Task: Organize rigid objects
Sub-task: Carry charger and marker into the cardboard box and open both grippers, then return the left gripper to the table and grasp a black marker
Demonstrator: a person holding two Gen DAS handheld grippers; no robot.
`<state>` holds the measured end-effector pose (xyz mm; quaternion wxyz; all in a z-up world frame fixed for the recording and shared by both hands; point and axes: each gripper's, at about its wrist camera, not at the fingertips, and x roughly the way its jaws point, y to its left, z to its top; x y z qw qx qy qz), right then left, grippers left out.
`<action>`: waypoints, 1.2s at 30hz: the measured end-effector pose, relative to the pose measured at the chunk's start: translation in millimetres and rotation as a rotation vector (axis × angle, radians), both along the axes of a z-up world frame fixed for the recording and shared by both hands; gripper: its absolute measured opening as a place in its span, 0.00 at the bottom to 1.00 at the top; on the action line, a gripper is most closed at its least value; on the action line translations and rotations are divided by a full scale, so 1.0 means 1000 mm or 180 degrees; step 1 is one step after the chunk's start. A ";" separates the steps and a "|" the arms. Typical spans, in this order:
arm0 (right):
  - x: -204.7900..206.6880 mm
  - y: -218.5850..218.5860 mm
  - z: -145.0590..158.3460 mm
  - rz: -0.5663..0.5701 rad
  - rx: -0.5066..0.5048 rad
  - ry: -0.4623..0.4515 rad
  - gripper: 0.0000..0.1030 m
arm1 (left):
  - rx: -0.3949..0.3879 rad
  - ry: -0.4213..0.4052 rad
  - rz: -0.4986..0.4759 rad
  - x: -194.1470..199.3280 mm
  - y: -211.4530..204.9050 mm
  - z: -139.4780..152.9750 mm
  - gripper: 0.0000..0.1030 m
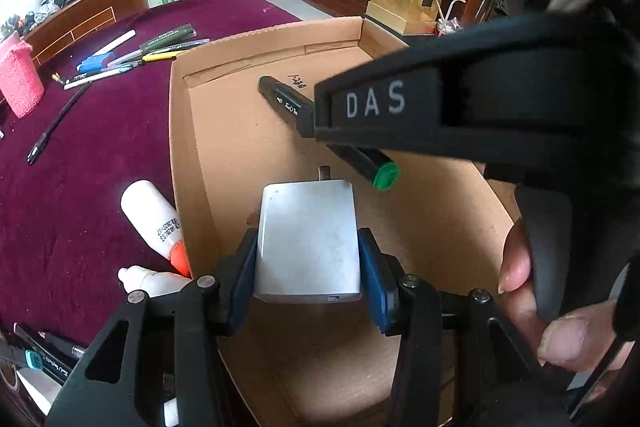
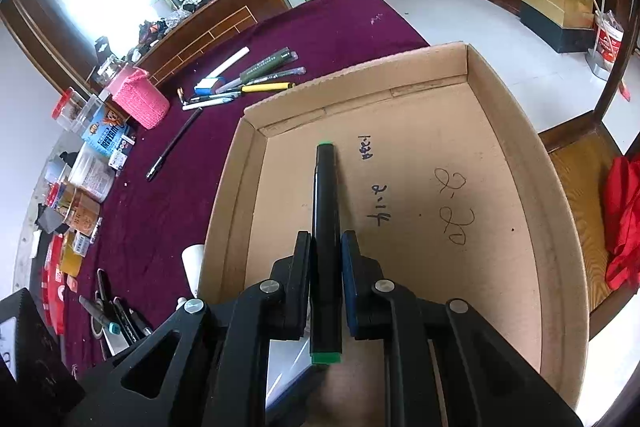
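Observation:
A shallow cardboard box (image 1: 188, 155) (image 2: 516, 131) lies on the maroon table. My left gripper (image 1: 308, 267) is shut on a grey charger block (image 1: 308, 239) and holds it over the box's near part. My right gripper (image 2: 326, 267) is shut on a black marker with green ends (image 2: 326, 211), held over the box floor. In the left wrist view the right gripper (image 1: 320, 119) comes in from the right with the marker (image 1: 284, 99) across its fingers.
Two white bottles (image 1: 150, 215) lie left of the box. Several pens and markers (image 1: 132, 57) (image 2: 248, 83) lie on the cloth beyond it, with a pink knitted holder (image 1: 20, 83) (image 2: 140, 97). Jars and packets (image 2: 88, 171) crowd the table's left edge. A wooden chair (image 2: 576, 179) stands right.

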<state>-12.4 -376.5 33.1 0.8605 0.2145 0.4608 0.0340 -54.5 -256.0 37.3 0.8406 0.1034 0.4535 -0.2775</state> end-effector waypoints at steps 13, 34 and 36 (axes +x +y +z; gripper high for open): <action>-0.016 -0.008 0.016 -0.0135 0.0049 -0.0289 0.35 | -0.0058 -0.0001 0.0004 0.003 0.002 0.006 0.45; -0.024 -0.002 0.031 -0.0106 0.0055 -0.0634 0.35 | -0.0357 0.0117 0.0624 -0.043 0.139 0.076 0.57; -0.026 0.000 0.033 -0.0059 0.0096 -0.0680 0.35 | -0.0264 0.0057 0.0856 -0.049 0.168 0.074 0.57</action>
